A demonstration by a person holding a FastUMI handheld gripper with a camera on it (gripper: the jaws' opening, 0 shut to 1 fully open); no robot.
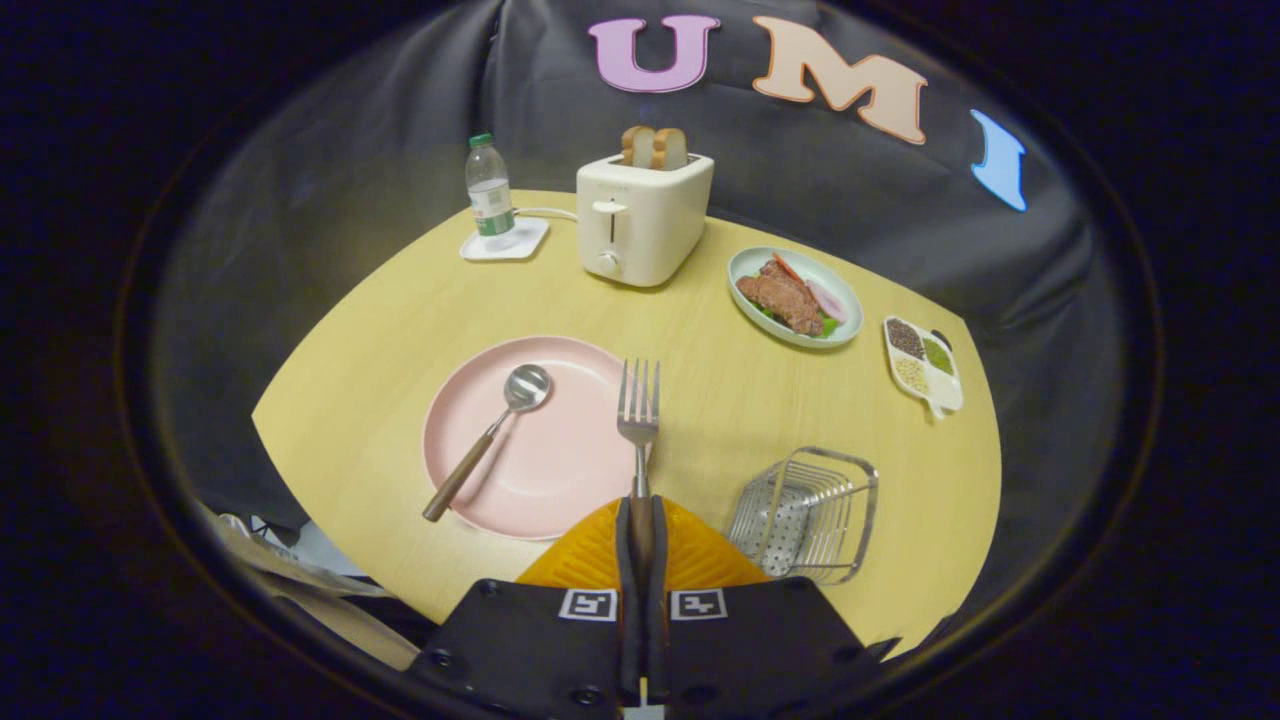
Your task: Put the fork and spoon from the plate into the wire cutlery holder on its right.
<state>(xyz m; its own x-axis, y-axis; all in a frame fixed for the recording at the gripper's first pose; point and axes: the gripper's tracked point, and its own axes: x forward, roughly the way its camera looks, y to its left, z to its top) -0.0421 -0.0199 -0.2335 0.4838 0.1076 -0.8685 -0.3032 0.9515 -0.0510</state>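
My gripper (641, 520) is shut on the brown handle of the fork (638, 405), whose tines point straight ahead, lifted over the right rim of the pink plate (560, 480). The spoon (495, 425), with a wooden handle, lies on the plate to the left of the fingers, bowl toward the far side. The wire cutlery holder (805, 515) stands on the table to the right of the fingers, close beside them.
Beyond the plate stands a cream toaster (640, 215) with two bread slices. A water bottle (490, 195) on a white coaster is to its left. A plate of meat (795, 297) and a divided seasoning dish (925, 365) sit at the far right.
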